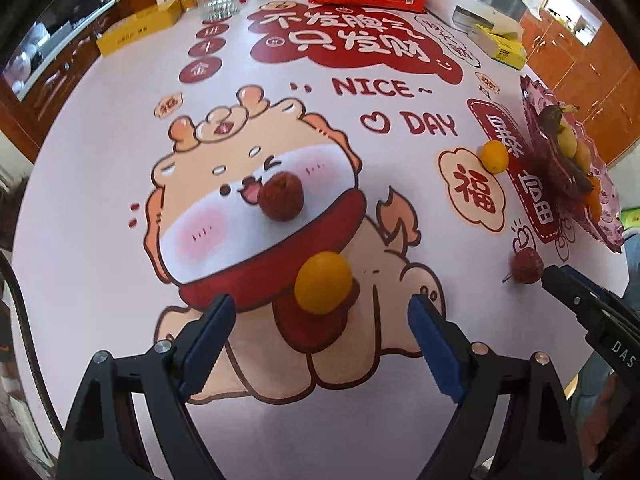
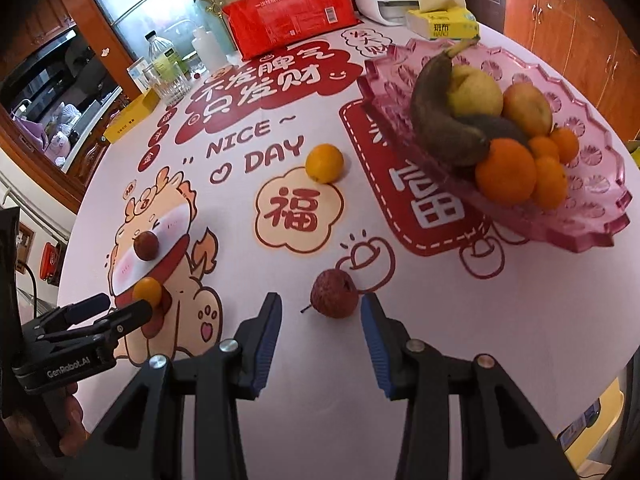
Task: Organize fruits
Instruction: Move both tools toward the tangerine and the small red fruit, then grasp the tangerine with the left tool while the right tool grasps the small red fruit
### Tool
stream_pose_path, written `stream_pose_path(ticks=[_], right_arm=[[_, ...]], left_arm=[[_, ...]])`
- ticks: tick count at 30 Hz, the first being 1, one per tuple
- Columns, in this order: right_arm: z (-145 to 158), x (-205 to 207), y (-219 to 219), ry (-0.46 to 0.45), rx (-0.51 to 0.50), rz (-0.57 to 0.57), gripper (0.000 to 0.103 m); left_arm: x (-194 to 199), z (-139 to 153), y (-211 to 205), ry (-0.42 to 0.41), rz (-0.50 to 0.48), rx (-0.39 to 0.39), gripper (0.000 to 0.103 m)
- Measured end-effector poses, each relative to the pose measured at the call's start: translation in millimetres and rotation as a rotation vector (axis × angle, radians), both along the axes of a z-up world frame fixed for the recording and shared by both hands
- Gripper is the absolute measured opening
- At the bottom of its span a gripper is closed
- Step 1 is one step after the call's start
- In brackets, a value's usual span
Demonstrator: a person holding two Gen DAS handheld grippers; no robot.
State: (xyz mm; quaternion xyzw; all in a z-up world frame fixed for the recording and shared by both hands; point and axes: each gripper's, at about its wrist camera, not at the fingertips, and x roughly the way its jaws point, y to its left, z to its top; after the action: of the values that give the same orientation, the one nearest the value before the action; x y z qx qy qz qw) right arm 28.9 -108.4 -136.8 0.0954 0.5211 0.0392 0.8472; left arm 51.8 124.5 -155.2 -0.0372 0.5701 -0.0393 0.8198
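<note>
A small orange fruit lies on the printed tablecloth just beyond the fingertips of my left gripper, which is wide open around nothing. The same fruit and the left gripper show at the left of the right wrist view. My right gripper stands open, with a wrinkled red fruit at its tips and gaps beside the pads. A dark red fruit and another orange lie loose on the table. The pink glass dish holds a dark banana, a pear, an apple and several oranges.
A red package, a tissue box, a glass cup, a yellow box and bottles line the far side of the table. Wooden cabinets stand beyond the table's edge. A person's hand holds the left gripper.
</note>
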Motion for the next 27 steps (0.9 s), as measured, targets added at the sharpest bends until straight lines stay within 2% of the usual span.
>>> stream_pose_path(ticks=[5,8,10,15,18,21,27], right_arm=[[-6.8,2.3,1.8,0.003,-0.002,-0.003,0.042],[-10.4,6.3,1.8,0.007,0.001,-0.004,0.042],[-12.5,8.6,1.1,0.010,-0.002,-0.011,0.042],[-17.0,12.8,-0.9,0.016,0.000,-0.017,0.041],[-20.2,14.6,-0.5,0.024,-0.003,-0.010,0.033],[-22.6,15.8,-0.2,0.027,-0.020,-0.008,0.030],[-22.1,17.4,0.9,0.017,-0.035,0.006,0.029]], left_arm=[[2.4,-7.9,1.2,0.005,0.011,-0.003,0.087],[5.1,-9.3,-0.8,-0.002,0.006,-0.010,0.080],[7.5,-11.0,-3.6,0.002,0.000,-0.015,0.069],[12.8,-17.9,-9.1,0.029,-0.009,-0.041,0.051],[13.7,-19.1,-10.3,0.024,-0.007,-0.030,0.043],[15.8,-19.2,-8.9,0.024,-0.001,-0.032,0.032],[16.9,-19.7,-7.6,0.025,0.008,-0.035,0.032]])
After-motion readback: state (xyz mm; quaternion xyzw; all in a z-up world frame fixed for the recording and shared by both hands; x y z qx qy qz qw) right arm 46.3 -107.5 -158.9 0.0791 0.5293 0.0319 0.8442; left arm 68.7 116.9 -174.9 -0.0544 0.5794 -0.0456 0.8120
